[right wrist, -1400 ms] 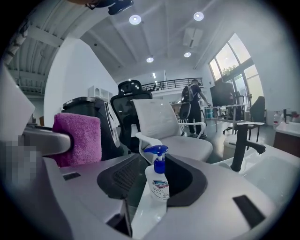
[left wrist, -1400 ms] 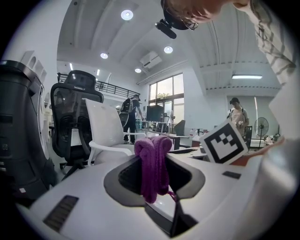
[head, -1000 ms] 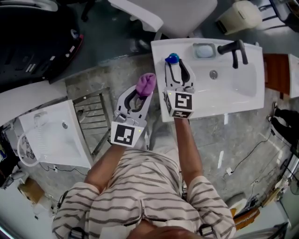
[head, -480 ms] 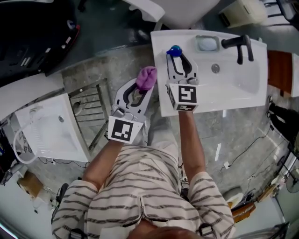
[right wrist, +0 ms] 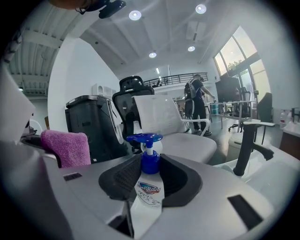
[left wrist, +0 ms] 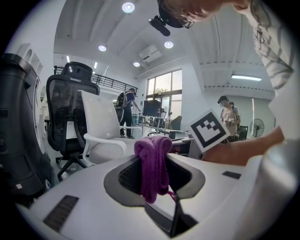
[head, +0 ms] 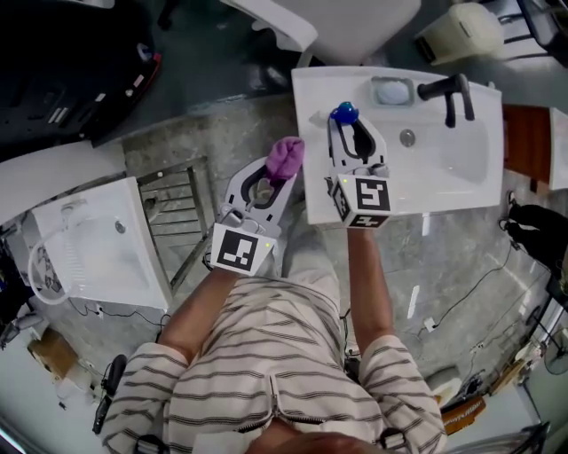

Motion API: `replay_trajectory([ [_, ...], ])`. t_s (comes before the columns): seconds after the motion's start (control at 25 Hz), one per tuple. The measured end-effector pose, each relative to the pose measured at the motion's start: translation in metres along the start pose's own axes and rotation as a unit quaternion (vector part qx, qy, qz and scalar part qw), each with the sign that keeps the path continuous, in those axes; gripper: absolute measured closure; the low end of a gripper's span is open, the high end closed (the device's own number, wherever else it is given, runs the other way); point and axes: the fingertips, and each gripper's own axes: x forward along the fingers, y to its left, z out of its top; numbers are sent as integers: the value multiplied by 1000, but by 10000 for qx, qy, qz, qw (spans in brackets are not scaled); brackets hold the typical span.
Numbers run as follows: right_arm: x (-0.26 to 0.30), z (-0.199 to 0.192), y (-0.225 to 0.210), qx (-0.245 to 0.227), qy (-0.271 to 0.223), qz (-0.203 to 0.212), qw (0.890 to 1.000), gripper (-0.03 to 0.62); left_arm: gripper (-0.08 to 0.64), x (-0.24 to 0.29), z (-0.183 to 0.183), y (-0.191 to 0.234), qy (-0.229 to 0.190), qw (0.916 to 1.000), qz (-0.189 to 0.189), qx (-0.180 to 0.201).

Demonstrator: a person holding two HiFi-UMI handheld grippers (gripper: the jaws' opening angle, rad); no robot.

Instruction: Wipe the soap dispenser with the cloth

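The soap dispenser [head: 344, 113], a white bottle with a blue pump, stands between the jaws of my right gripper [head: 348, 126] over the left end of the white sink [head: 444, 193]. In the right gripper view the bottle [right wrist: 149, 192] fills the gap of the right gripper [right wrist: 150, 176]; the jaws have just been closing and the pads press on it. My left gripper [head: 280, 167] is shut on a bunched purple cloth [head: 286, 156], just left of the dispenser and apart from it. In the left gripper view the cloth [left wrist: 153, 161] hangs from the left gripper [left wrist: 154, 177].
A black faucet [head: 448, 93] and a small dish [head: 392, 91] sit at the sink's back edge. A second white basin [head: 98, 257] and a metal rack [head: 177, 222] lie on the floor to the left. A white chair [head: 355, 27] stands behind the sink.
The right gripper's jaws have drawn in onto the soap dispenser and it has shifted slightly. The left gripper with the cloth has stayed beside it.
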Motion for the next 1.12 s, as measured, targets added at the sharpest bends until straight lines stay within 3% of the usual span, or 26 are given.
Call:
replay_trajectory([
  [0.6, -73, 94, 40, 37, -418, 126, 9990, 457, 442, -26, 66, -23, -374, 9988, -179, 258],
  [0.8, -103, 117, 48, 293, -493, 159, 9982, 457, 442, -35, 85, -32, -540, 9977, -245, 320],
  [1.12, -129, 147, 52, 181, -648, 68, 9977, 457, 442, -44, 110, -48, -802, 9946, -418, 509],
])
